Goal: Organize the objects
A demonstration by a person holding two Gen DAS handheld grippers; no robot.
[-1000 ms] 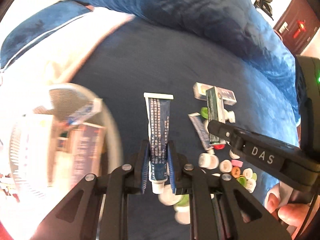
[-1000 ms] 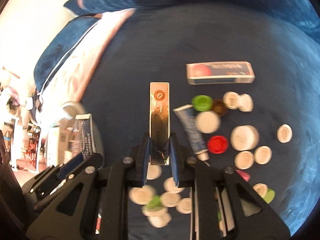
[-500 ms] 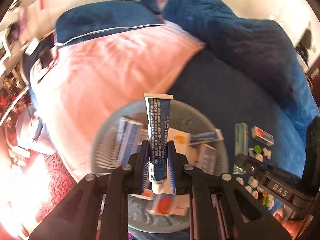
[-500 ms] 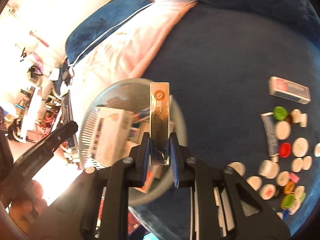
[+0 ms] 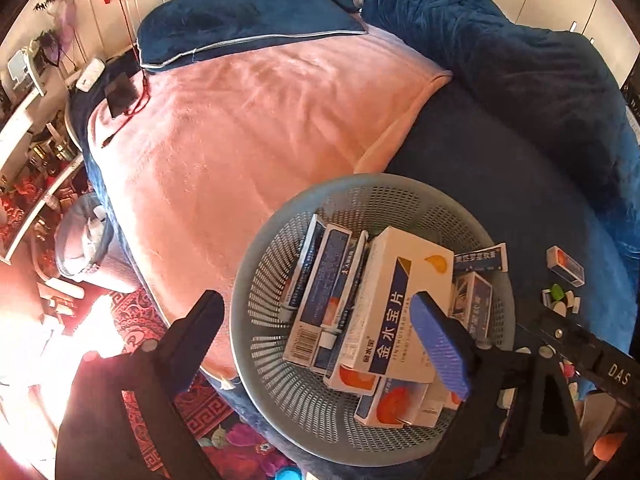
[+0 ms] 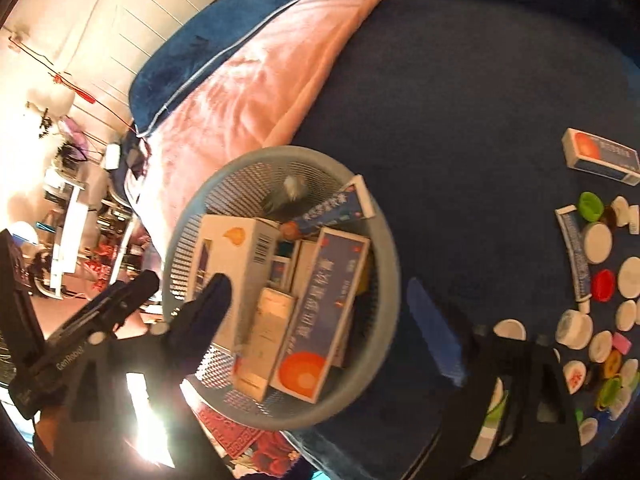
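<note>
1. Bedding filled both views: a dark blue plush cover [image 5: 500, 168] lay over the near part of the bed, a pink blanket [image 5: 248, 128] beside it, and a blue pillow [image 5: 240, 20] at the head.
2. Red patterned carpet [image 5: 192, 408] showed below the bed's edge, and cluttered shelves [image 5: 28, 120] stood along the wall at the left.
3. A grey mesh basket [image 5: 272, 280] sat at the bed's edge, half on the blue cover and touching the pink blanket; the sorted boxes and tubes lay heaped inside it, too overlapped for an exact count.
4. The left gripper [image 5: 320, 332] hung over the basket, its jaws opening wide and clasping nothing; a large white box [image 5: 396, 292] lay in the basket beneath them.
5. The right gripper [image 6: 320, 312] also hung over the basket, jaws opening wide with nothing pinched; a blue-and-orange carton [image 6: 320, 320] and a slim pale box [image 6: 264, 340] lay below.
6. Only the right wrist view showed the spread of loose bottle caps [image 6: 600, 280] on the blue cover well to the right of the basket, about two dozen, mostly white, with one red and a few green.
7. One tube [image 6: 576, 256] lay among those caps, and one red-and-white box [image 6: 600, 156] lay apart above them.
8. The left wrist view alone showed the whole pink blanket and a phone [image 5: 120, 92] on a red cable at its far corner.
</note>
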